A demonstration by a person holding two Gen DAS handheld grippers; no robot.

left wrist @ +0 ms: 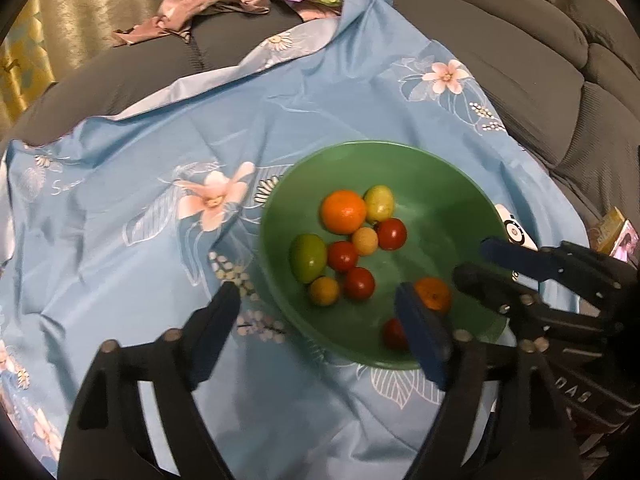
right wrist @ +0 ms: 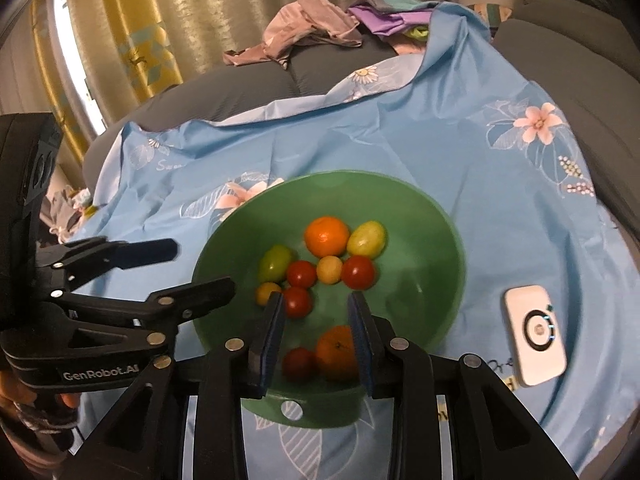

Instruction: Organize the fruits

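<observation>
Both gripper (left wrist: pixel 316 316) (right wrist: pixel 316 312) sets gape empty over green bowl (right wrist: pixel 432 216) of fruits (right wrist: pixel 326 236).

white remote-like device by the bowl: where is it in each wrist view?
Left wrist: white device sits mid-right, just past the green bowl's right rim, mostly hidden behind the right gripper.
Right wrist: white device lies in full view at lower right on the blue cloth.
Shared landmark: the bowl's right rim.

The fruits (right wrist: pixel 320 272) lie in the bowl (right wrist: pixel 432 240) on the cloth (right wrist: pixel 360 140), a device (right wrist: pixel 534 338) just right of it.
</observation>
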